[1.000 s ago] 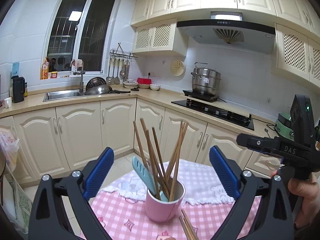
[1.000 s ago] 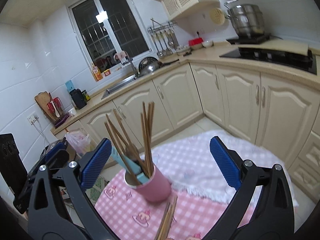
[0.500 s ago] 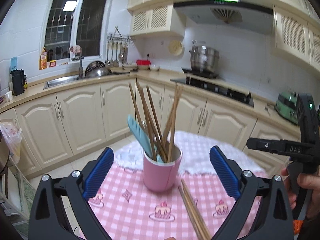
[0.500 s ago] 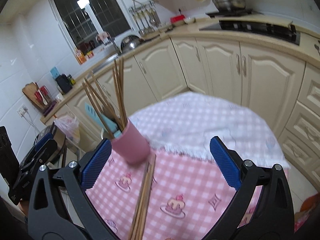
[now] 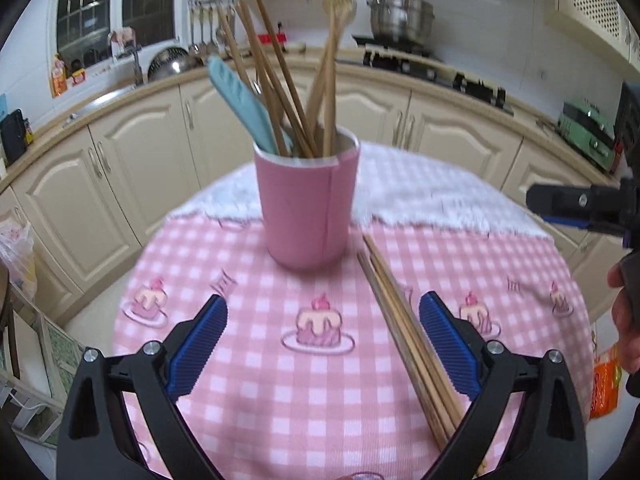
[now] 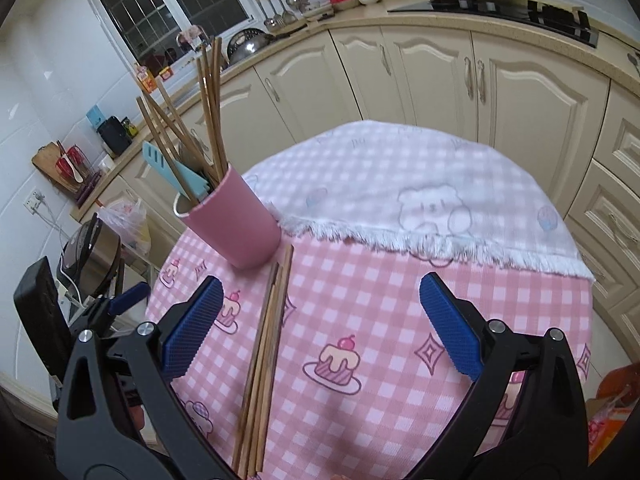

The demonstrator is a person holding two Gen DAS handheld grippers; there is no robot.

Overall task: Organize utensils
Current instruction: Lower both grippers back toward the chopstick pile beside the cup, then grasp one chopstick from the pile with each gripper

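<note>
A pink cup [image 5: 306, 208] [image 6: 234, 226] stands on a round table with a pink checked cloth [image 5: 280, 380] [image 6: 360, 312]. Several wooden chopsticks and a light blue utensil [image 5: 240, 100] [image 6: 176, 168] stick out of it. A loose bundle of chopsticks [image 5: 404, 340] [image 6: 266, 356] lies flat on the cloth beside the cup. My left gripper [image 5: 322, 344] is open, low over the cloth in front of the cup, its right finger beside the bundle. My right gripper [image 6: 318, 328] is open above the cloth, the bundle lying just inside its left finger. Neither holds anything.
A white fringed towel [image 6: 420, 200] [image 5: 420, 196] covers the table's far half. Cream kitchen cabinets [image 5: 120, 168] ring the table, with a sink, a hob and a steel pot [image 5: 400, 16] on the counter. An orange bag [image 5: 604, 384] sits beyond the table's right edge.
Both grippers have come down and closer to the table. The cup and the loose chopsticks now loom larger. Both stayed open.
</note>
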